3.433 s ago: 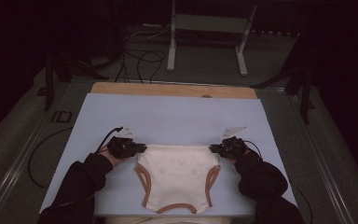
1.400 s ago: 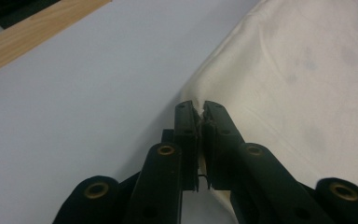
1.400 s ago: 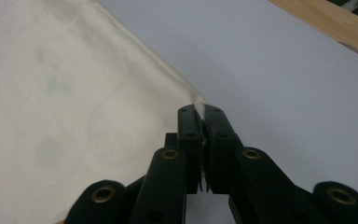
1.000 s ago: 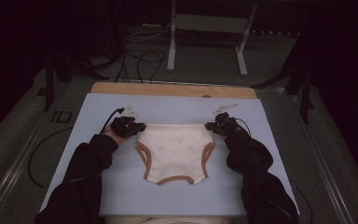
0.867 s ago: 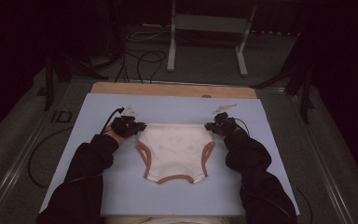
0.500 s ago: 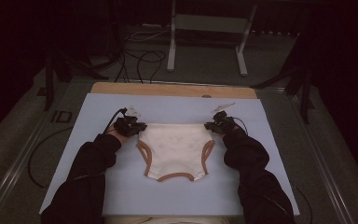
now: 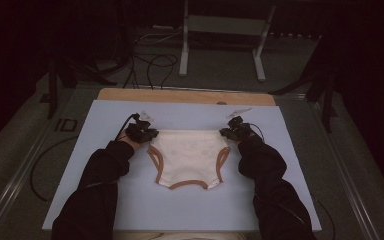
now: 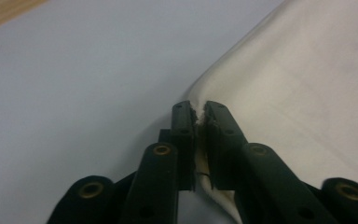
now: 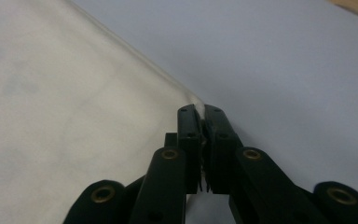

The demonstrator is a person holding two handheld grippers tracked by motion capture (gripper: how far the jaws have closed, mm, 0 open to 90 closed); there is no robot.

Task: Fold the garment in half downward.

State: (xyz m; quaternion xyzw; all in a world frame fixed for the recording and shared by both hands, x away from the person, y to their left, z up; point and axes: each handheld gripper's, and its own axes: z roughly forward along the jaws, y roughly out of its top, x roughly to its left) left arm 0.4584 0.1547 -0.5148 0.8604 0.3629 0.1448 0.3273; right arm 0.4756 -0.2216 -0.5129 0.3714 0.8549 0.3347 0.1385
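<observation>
Both arms reach forward toward the desk's far edge, sleeves dark. Left gripper (image 7: 141,131) has its fingers (image 8: 185,122) pinched tight together; right gripper (image 7: 235,130) likewise, fingers (image 9: 188,125) clamped.

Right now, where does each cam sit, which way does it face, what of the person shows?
High view: above the person's side, facing forward and down; forearms, left gripper, right gripper, underwear, blue mat.
Left gripper view: rides that gripper; jaws pinch an underwear corner.
Right gripper view: same, other corner.
Both gripper views share the underwear and mat.
</observation>
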